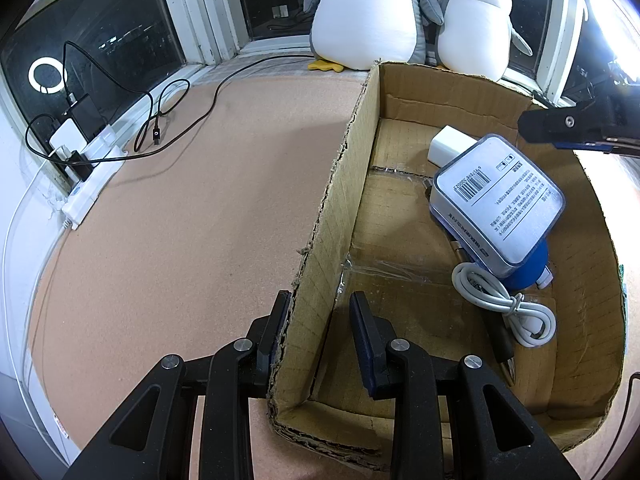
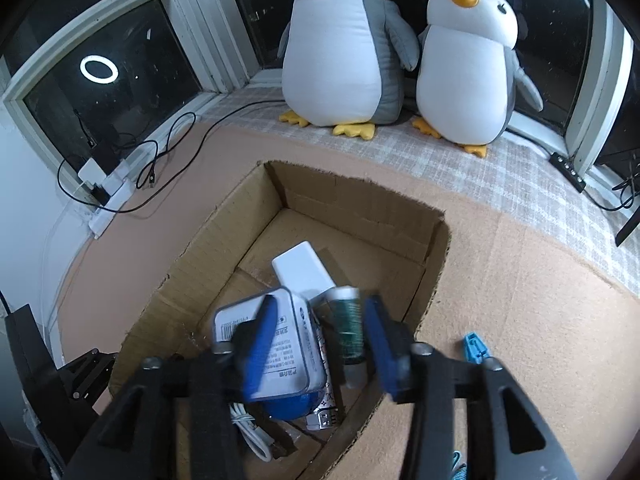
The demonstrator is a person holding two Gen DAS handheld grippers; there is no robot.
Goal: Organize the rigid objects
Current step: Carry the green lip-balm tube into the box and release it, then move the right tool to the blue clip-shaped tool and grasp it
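An open cardboard box (image 1: 352, 152) (image 2: 400, 216) stands on the tan tabletop. My left gripper (image 1: 320, 316) straddles its near left wall, one finger outside and one inside, shut on the wall. In the box lie a labelled clear-plastic case (image 1: 500, 200) (image 2: 280, 344), a white charger block (image 1: 448, 146) (image 2: 304, 272), a blue round object (image 1: 528, 268) (image 2: 292, 404) and a coiled white cable (image 1: 504, 304) (image 2: 248, 428). My right gripper (image 2: 320, 340) (image 1: 560, 136) hangs over the box, blurred, its jaws apart. Between them is a green-and-silver cylinder (image 2: 348, 328), close to the right finger; no pad presses it.
Two plush penguins (image 1: 368, 12) (image 2: 340, 48) sit at the back by dark windows. A white power strip (image 1: 92, 184) (image 2: 112, 200) with plugs and black cables lies at the left edge. On the tabletop right of the box lies a small blue clip (image 2: 474, 350).
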